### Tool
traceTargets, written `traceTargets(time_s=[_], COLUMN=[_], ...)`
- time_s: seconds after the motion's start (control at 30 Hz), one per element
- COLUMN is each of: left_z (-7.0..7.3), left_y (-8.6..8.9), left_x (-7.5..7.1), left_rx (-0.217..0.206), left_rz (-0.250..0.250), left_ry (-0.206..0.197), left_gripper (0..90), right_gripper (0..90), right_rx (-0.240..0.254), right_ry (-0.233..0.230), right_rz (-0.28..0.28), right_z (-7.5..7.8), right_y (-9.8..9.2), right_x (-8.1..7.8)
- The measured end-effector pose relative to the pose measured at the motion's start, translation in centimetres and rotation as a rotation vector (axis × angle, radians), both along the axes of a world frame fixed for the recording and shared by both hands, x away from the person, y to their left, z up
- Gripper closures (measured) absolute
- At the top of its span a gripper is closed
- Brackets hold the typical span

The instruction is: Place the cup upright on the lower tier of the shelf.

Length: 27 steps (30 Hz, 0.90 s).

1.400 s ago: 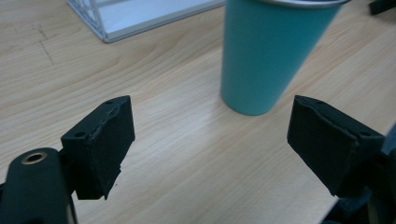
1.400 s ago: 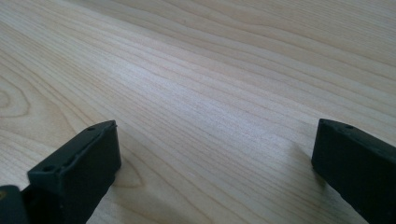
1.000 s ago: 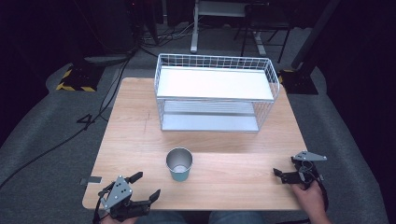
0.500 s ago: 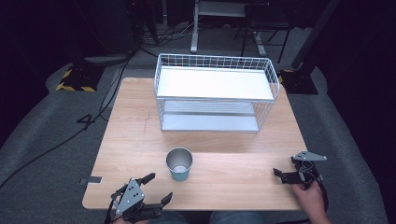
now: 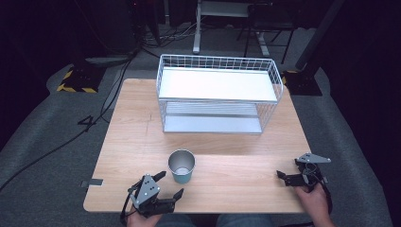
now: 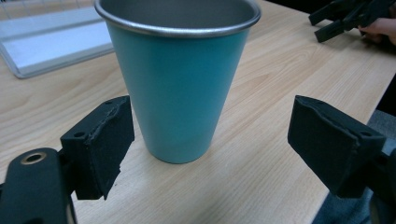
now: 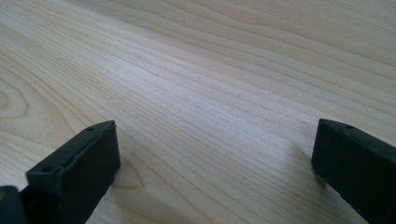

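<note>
teal cup [image 6: 180, 88], lower centre, no readable label | left gripper [image 5: 169, 185] fingers spread, flanking cup | right gripper [image 5: 283, 178] fingers spread over bare worktop [image 5: 236, 175], lower right

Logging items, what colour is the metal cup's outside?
Teal, with a bare steel rim; metal cup shows best in the left gripper view.

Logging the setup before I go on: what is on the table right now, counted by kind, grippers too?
Cups: 1, the teal metal cup
Wire racks: 1, the white two-shelf rack
Grippers: 2, the left gripper and the right gripper, both open
Total: 4
</note>
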<state>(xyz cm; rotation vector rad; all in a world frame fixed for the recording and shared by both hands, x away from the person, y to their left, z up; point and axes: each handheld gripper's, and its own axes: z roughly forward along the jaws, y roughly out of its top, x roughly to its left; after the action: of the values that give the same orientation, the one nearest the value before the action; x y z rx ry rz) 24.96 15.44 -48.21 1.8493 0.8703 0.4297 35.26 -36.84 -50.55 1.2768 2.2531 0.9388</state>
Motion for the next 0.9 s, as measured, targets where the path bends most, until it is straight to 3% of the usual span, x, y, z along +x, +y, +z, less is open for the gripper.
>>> traceTargets(time_s=[0.23,0.37,0.67,0.8,0.9], left_z=[-0.7,-0.9,-1.4,-1.7,-1.7], left_y=[-1.0,-1.4,-2.1,-2.4,-2.3], left_x=[1.5,2.3,3.7,4.1,4.3], left_rx=[0.017,0.066,0.045,0.036,-0.003], left_rz=[0.020,0.048,0.037,0.046,0.050], left_ry=[0.062,0.087,0.128,0.118,0.114], left_gripper=[15.3,15.3,15.7,16.0,18.1], right_gripper=[1.5,1.5,1.5,1.5,1.5], right_rx=[-0.001,-0.001,-0.002,-0.002,-0.003], right_ry=[0.000,0.000,-0.001,-0.001,-0.001], right_rz=[-0.001,-0.003,-0.007,-0.008,-0.008], right_z=[0.0,0.0,0.0,0.0,0.0], right_y=[0.0,0.0,0.1,0.1,0.1], right_x=[0.0,0.0,0.0,0.0,0.0])
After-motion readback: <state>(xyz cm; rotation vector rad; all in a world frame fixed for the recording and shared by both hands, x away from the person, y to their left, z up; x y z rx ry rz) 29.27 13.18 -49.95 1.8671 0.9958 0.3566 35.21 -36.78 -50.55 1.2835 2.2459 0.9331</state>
